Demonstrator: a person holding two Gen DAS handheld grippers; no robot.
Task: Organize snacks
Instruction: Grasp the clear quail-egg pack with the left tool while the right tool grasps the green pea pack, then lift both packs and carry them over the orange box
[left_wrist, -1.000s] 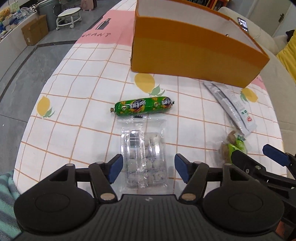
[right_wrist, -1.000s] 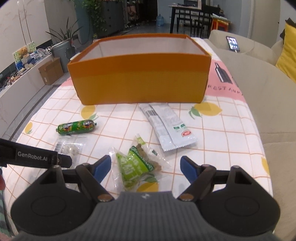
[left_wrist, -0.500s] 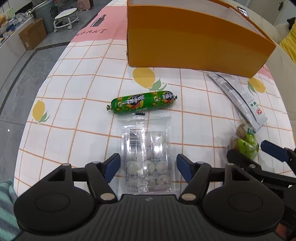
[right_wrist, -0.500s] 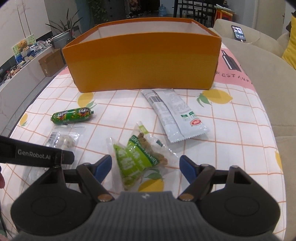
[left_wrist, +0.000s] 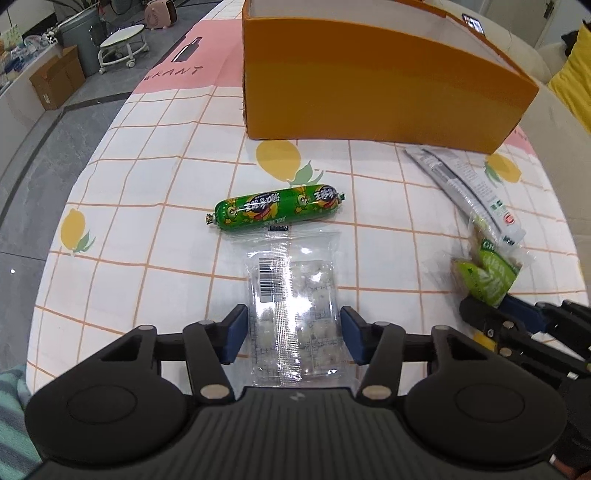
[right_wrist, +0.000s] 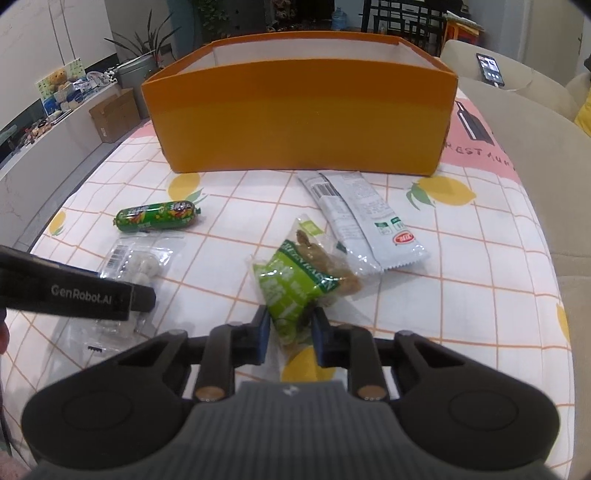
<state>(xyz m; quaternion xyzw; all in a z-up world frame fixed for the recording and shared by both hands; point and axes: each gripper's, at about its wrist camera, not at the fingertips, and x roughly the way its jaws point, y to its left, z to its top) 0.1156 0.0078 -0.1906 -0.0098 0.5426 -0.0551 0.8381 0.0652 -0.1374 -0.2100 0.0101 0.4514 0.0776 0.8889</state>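
Observation:
A clear packet of white sweets (left_wrist: 291, 295) lies flat on the lemon-print tablecloth between the pads of my left gripper (left_wrist: 293, 334). Its jaws are closing; the pads stand at the packet's edges, which are not squeezed. My right gripper (right_wrist: 291, 330) is closing, and its pads pinch the near end of a green snack bag (right_wrist: 291, 284). The left wrist view shows that bag (left_wrist: 487, 273) at the right. A green sausage (left_wrist: 277, 208) and a long white packet (right_wrist: 362, 218) lie in front of the open orange box (right_wrist: 295, 122).
A beige sofa (right_wrist: 535, 147) runs along the table's right side, with a phone (right_wrist: 489, 70) on it. The table's left edge drops to a grey floor with a cardboard box (left_wrist: 55, 81) and a stool. A finger of my left gripper (right_wrist: 140, 295) crosses the right wrist view.
Both pairs of jaws have narrowed. The right pads have come together on the green snack bag. The left pads have moved in to the clear packet's edges.

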